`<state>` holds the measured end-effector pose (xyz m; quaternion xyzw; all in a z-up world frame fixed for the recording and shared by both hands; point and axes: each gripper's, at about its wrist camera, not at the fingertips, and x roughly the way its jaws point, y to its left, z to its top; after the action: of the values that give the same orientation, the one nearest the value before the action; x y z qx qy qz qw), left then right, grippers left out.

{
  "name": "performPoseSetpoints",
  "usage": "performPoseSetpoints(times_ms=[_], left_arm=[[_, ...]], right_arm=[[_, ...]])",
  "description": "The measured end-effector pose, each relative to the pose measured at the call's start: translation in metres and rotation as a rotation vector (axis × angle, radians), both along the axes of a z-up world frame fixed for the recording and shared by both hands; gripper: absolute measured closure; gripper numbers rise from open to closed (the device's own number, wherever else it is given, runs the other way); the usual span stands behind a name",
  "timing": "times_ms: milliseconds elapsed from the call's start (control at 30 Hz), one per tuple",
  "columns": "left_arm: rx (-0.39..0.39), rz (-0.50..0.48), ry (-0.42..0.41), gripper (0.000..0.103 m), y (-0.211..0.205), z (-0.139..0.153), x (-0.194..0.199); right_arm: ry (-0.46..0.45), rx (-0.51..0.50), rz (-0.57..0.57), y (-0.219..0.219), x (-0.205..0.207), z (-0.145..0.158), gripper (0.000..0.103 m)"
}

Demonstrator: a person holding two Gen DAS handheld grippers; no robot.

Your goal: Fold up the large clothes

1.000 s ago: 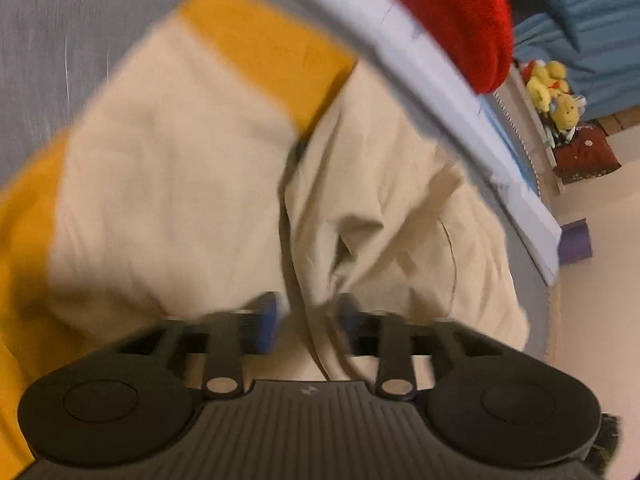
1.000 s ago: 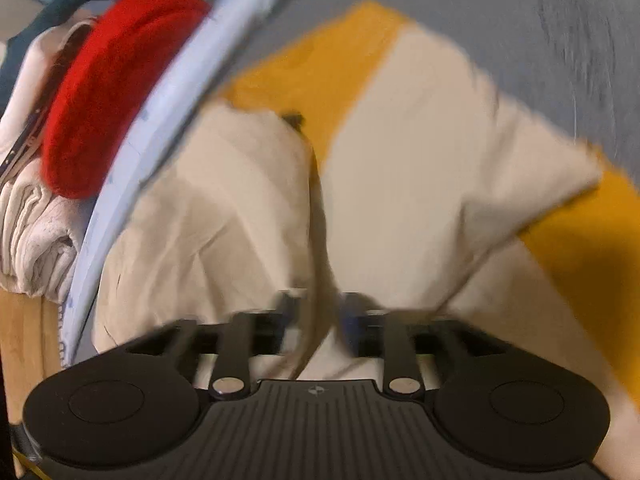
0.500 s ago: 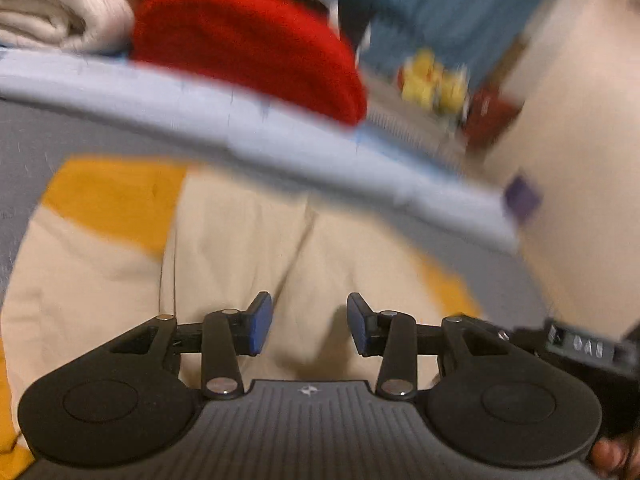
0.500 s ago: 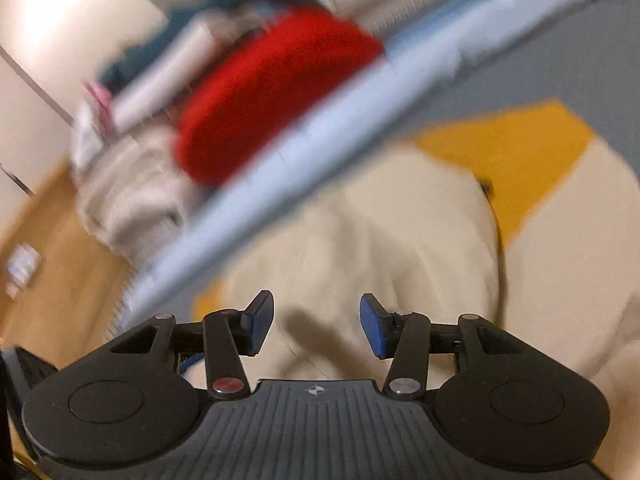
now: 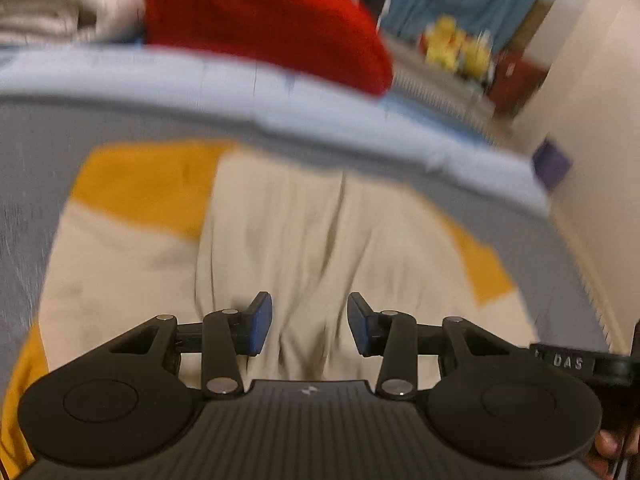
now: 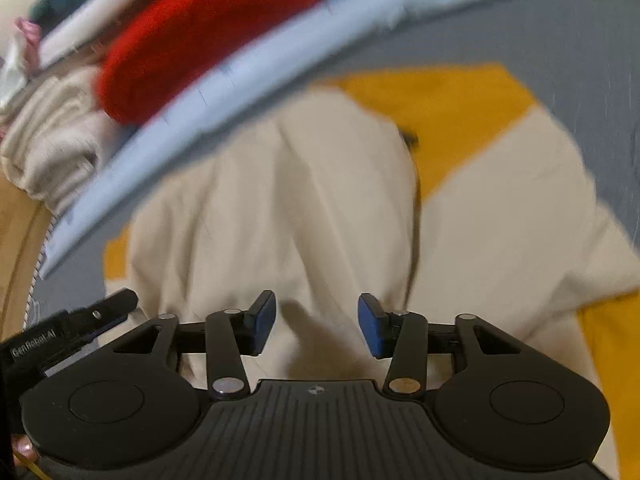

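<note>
A large cream garment (image 5: 304, 232) with mustard-yellow panels (image 5: 148, 184) lies spread on a grey surface (image 5: 36, 136). A long crease runs down its middle. My left gripper (image 5: 310, 330) hovers open over the near part of the cream cloth, with nothing pinched between its blue pads. In the right wrist view the same garment (image 6: 280, 200) fills the middle, its yellow panel (image 6: 436, 100) at the upper right. My right gripper (image 6: 317, 326) is also open above the cloth, and its pads are not touching it.
A light-blue edge (image 5: 280, 96) borders the grey surface on the far side. Beyond it lie a red knit item (image 5: 264, 16) and folded beige clothes (image 6: 52, 136). Yellow plush toys (image 5: 456, 48) sit at the far right. Each view shows the other tool's black housing (image 5: 576, 360).
Both cameras rolled and lifted, so the light-blue edge and the red item now lie across the top. The right jaws stand wider than a second ago. The cloth stayed down.
</note>
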<state>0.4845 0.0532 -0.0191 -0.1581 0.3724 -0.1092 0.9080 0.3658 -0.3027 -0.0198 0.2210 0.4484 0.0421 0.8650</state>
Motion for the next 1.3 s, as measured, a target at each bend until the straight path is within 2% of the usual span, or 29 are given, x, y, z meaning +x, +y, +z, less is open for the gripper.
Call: performPoseSetpoints(times_ms=[67,100,133,233,300,367,467,533,600,667,700,767,833,867,900,1000,1033,1067,1133,1167,1233,1300], left_arm=[[0.007,0.03,-0.034,0.059,-0.001,0.002,0.0],[0.032,0.05,-0.022,0.066,0.0,-0.003,0.002],[0.062,0.062,0.009,0.078,-0.001,-0.012,0.005],[0.159,0.112,0.179,0.093,0.006,-0.041,0.01],[0.171,0.144,0.204,0.093,0.011,-0.047,0.01],[0.17,0.145,0.142,0.092,0.011,-0.034,0.006],[0.132,0.095,-0.018,0.091,0.003,-0.007,-0.01],[0.081,0.035,-0.061,0.09,-0.005,-0.001,-0.016],[0.031,-0.047,-0.031,0.088,-0.017,-0.007,-0.021],[0.041,-0.106,0.062,0.088,-0.029,-0.025,-0.019],[0.079,-0.123,0.125,0.088,-0.035,-0.036,-0.018],[0.146,-0.133,0.192,0.088,-0.04,-0.053,-0.017],[0.116,-0.135,0.196,0.086,-0.035,-0.054,-0.017],[0.073,-0.125,0.177,0.083,-0.029,-0.047,-0.017],[0.048,-0.107,0.143,0.075,-0.023,-0.041,-0.018],[0.069,-0.021,0.073,0.074,-0.005,-0.031,-0.019],[0.09,0.005,0.083,0.074,-0.002,-0.035,-0.021],[0.123,0.029,0.128,0.074,0.002,-0.043,-0.018],[0.161,0.046,0.224,0.081,0.006,-0.062,-0.015],[0.154,0.059,0.237,0.08,0.009,-0.064,-0.017],[0.143,0.069,0.218,0.075,0.012,-0.058,-0.023],[0.13,0.064,0.171,0.073,0.014,-0.043,-0.029]], right_arm=[[-0.067,0.016,-0.019,-0.004,-0.004,0.008,0.05],[-0.08,0.016,-0.032,-0.006,-0.005,0.008,0.05],[-0.073,0.01,-0.048,-0.005,0.0,0.006,0.049],[0.052,-0.046,-0.123,-0.014,0.006,-0.018,0.05],[0.15,-0.082,-0.181,-0.022,0.005,-0.032,0.052],[0.151,-0.082,-0.197,-0.024,0.003,-0.029,0.053],[0.044,-0.132,-0.199,-0.016,-0.005,-0.007,0.052],[-0.046,-0.127,-0.186,-0.008,-0.013,0.006,0.052],[-0.129,-0.076,-0.127,0.001,-0.018,0.014,0.051],[-0.142,-0.018,-0.044,0.014,-0.018,0.01,0.05],[-0.122,0.005,-0.011,0.017,-0.017,0.005,0.05],[-0.01,-0.015,0.029,0.024,-0.011,-0.013,0.05],[0.117,-0.12,0.029,0.027,-0.007,-0.035,0.051],[0.122,-0.134,0.036,0.028,-0.008,-0.037,0.051],[0.117,-0.139,0.037,0.028,-0.009,-0.034,0.051],[0.038,-0.117,0.014,0.026,-0.012,-0.013,0.051],[0.016,-0.125,0.007,0.025,-0.014,-0.009,0.051],[0.005,-0.142,-0.002,0.023,-0.013,-0.008,0.051],[0.063,-0.167,-0.015,0.017,-0.01,-0.018,0.051],[0.106,-0.162,-0.036,0.012,-0.009,-0.025,0.051],[0.127,-0.141,-0.098,0.004,-0.013,-0.025,0.051],[0.09,-0.123,-0.107,0.004,-0.015,-0.015,0.051]])
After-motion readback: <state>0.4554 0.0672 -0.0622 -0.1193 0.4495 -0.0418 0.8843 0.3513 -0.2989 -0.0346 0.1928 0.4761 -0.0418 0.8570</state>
